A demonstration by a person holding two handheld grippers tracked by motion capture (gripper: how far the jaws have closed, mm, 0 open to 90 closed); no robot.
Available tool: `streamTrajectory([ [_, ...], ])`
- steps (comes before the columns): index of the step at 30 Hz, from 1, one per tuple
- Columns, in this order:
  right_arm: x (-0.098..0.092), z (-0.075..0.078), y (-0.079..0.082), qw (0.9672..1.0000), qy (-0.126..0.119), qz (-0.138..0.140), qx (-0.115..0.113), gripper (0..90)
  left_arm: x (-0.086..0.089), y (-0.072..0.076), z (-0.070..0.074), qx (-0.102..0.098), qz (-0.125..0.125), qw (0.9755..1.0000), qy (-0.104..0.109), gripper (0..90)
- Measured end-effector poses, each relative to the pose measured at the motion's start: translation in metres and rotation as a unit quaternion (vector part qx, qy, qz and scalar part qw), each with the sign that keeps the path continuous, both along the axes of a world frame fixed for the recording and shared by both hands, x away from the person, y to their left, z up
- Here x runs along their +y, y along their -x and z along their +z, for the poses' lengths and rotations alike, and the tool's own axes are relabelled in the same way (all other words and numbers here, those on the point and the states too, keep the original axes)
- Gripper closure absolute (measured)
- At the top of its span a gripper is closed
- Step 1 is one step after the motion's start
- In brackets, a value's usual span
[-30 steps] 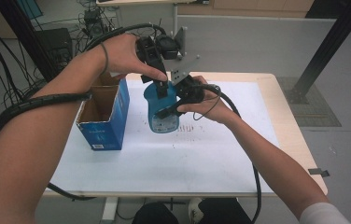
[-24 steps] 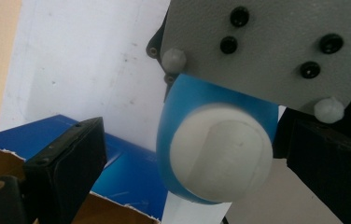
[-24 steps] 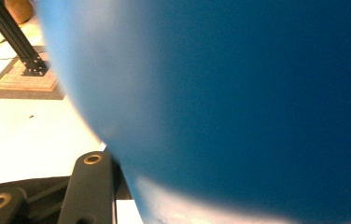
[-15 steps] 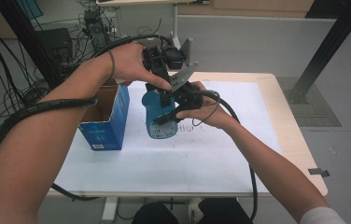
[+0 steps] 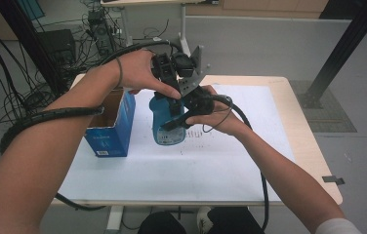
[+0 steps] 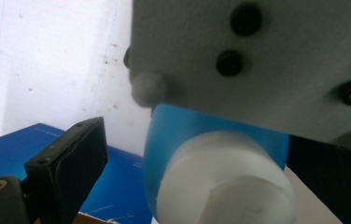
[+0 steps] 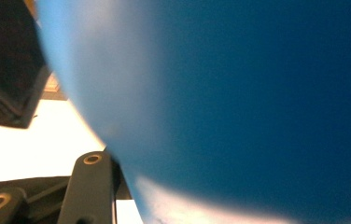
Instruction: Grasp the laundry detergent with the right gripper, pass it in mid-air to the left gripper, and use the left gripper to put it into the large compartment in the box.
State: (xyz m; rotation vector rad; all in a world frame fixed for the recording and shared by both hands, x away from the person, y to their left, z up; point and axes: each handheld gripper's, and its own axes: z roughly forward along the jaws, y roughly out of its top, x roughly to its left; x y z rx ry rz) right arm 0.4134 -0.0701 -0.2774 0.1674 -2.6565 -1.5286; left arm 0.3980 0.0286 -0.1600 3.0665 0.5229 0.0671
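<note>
- A blue plastic bottle with a white screw cap (image 5: 167, 124) stands near the middle of the pale wooden bench (image 5: 298, 122), on a large white paper sheet (image 5: 211, 165) that covers most of the top.
- The right claw (image 5: 174, 122) comes in from the right and is clamped on the side of the bottle's body; its jaws are drawn in tight against the blue plastic, and in the right gripper view the blue wall (image 7: 239, 102) sits right against the camera, just above a black jaw arm.
- The left claw (image 5: 174, 100) hangs over the top of the bottle, pointing down at the cap, with the person's left hand (image 5: 140, 73) wrapped around its body.
- In the left gripper view the white ribbed cap (image 6: 225, 182) lies between the jaws, one black pad (image 6: 78, 158) stands clear of it on the left with a gap showing, and the other jaw is a dark shape at the right edge; the jaws stand parted and whether that far pad touches the cap cannot be told.
- A grey plate of the other gripper (image 6: 257, 60) crosses the top of that view, just above the cap.
- An open blue cardboard box (image 5: 111, 131) stands just left of the bottle, close beside it.
- The person's right hand (image 5: 220, 117) holds its gripper to the right of the bottle.
- Black cables (image 5: 40, 119) trail along both forearms.
</note>
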Motion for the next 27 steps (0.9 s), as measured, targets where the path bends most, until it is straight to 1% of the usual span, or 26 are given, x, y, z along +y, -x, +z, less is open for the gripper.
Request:
streamTrajectory([
  [8, -0.0016, 0.0007, 0.0008, 1.0000, -0.004, -0.001, 0.000, 44.4, 0.0008, -0.0004, -0.0028, 0.002, 0.001, 1.0000, -0.002, 6.1],
  [9, -0.0018, 0.0008, 0.0009, 1.0000, -0.004, -0.001, -0.001, 44.5, 0.0007, -0.0009, -0.0020, 0.005, 0.000, 1.0000, -0.003, 6.1],
  [10, -0.0020, 0.0008, 0.0009, 1.0000, -0.007, 0.001, 0.000, 44.4, 0.0008, -0.0008, -0.0028, 0.002, 0.003, 1.0000, 0.003, 6.1],
  [12, -0.0026, 0.0008, 0.0010, 0.9999, -0.010, 0.001, -0.001, 44.4, 0.0005, -0.0011, -0.0031, 0.002, 0.001, 1.0000, 0.002, 6.1],
  [13, -0.0030, 0.0009, 0.0009, 1.0000, -0.010, 0.001, -0.001, 44.4, 0.0003, -0.0009, -0.0035, 0.003, 0.002, 1.0000, 0.003, 6.2],
  [14, -0.0032, 0.0008, 0.0008, 0.9999, -0.010, 0.001, -0.002, 44.4, -0.0001, -0.0010, -0.0035, 0.006, 0.001, 1.0000, -0.001, 6.3],
  [15, -0.0036, 0.0008, 0.0009, 0.9999, -0.010, 0.000, -0.002, 44.4, -0.0003, -0.0011, -0.0045, 0.005, 0.000, 1.0000, 0.003, 6.5],
  [18, -0.0043, 0.0011, 0.0015, 1.0000, -0.008, 0.000, -0.001, 44.4, -0.0015, -0.0008, -0.0059, 0.005, 0.000, 1.0000, 0.004, 6.5],
  [23, -0.0052, 0.0017, 0.0023, 1.0000, -0.009, -0.002, 0.001, 44.4, -0.0033, -0.0011, -0.0064, 0.006, -0.005, 1.0000, -0.001, 6.6],
  [27, -0.0053, 0.0017, 0.0024, 1.0000, -0.008, -0.002, 0.000, 44.4, -0.0040, -0.0006, -0.0059, 0.005, -0.003, 1.0000, 0.003, 6.6],
])
